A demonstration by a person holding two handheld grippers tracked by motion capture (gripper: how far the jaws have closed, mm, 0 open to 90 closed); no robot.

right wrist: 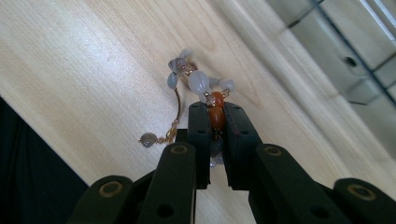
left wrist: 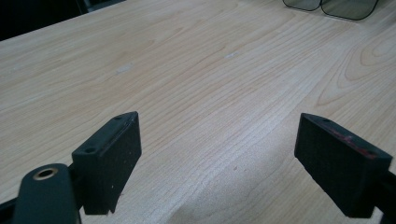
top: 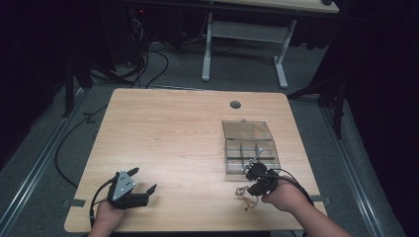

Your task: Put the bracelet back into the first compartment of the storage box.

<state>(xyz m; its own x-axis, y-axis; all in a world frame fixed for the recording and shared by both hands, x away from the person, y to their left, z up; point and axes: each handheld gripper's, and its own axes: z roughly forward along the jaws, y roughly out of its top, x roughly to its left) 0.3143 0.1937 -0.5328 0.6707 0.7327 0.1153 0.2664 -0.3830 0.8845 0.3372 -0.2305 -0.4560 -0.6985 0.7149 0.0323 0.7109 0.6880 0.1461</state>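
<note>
A beaded bracelet (right wrist: 201, 88) with orange, white and grey beads and a thin gold chain hangs from my right gripper (right wrist: 215, 109), which is shut on its orange beads just above the table. In the high view the right gripper (top: 253, 181) is near the table's front right, with the bracelet (top: 243, 192) dangling at its left. Right behind it stands a clear plastic compartment box (top: 251, 155) with its lid (top: 247, 130) folded back. My left gripper (top: 143, 185) rests open at the front left, nothing between its pads (left wrist: 112, 156).
The wooden table (top: 173, 133) has a round cable hole (top: 235, 104) near its far edge. Past the table stand a white desk frame (top: 244, 44) and loose cables on the grey floor. Metal rails run along both sides of the table.
</note>
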